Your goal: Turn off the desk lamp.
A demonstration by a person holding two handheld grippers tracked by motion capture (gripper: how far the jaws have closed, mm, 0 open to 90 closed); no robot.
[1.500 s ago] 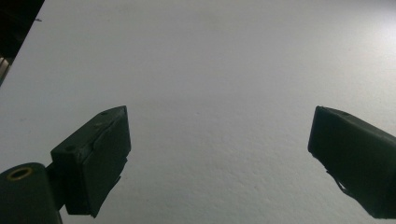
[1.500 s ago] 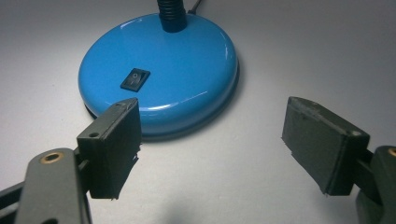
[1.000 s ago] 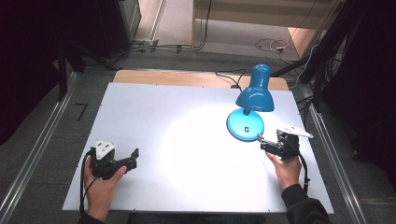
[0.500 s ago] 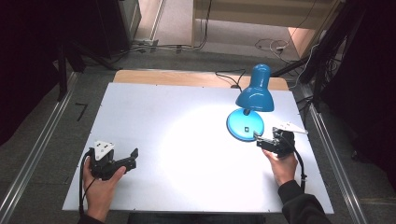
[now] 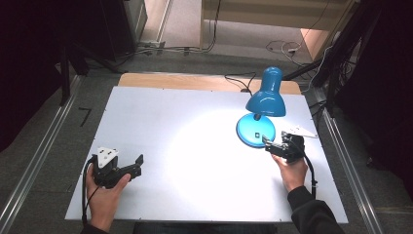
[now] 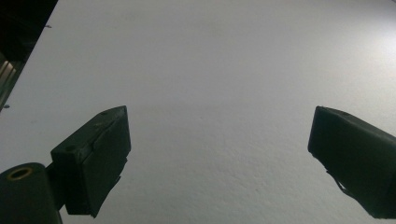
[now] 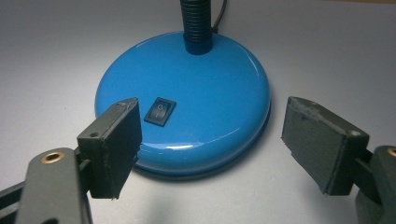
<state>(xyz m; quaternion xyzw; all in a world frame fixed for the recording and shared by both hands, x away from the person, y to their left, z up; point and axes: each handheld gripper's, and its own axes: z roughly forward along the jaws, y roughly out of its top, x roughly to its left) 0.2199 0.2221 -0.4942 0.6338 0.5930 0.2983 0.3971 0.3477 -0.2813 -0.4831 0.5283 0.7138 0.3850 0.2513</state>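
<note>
a blue desk lamp (image 5: 262, 113) is standing on the white tabletop (image 5: 160, 122) at about two o'clock from the middle, its shade leaning over its round base (image 5: 255, 131) and a pool of light lying on the surface toward the centre. the lamp's black cord (image 5: 238, 80) is running off the far edge at twelve o'clock.

the right hand-held gripper (image 5: 269, 143) is sitting at the base's five o'clock side, held by the person's right hand (image 5: 290, 170), its tips just beside the base rim. in the right gripper view its jaws are standing wide apart, gripping nothing, with the base (image 7: 187, 100) lying between and beyond them; a small black rocker switch (image 7: 160, 111) is set in the blue top, and the ribbed black neck (image 7: 196, 23) is rising at twelve o'clock.

the left hand-held gripper (image 5: 139, 164) is resting at about eight o'clock on the tabletop, well apart from the lamp, in the left hand (image 5: 104, 195). its jaws are spread wide over bare white surface (image 6: 210, 84), empty.
</note>
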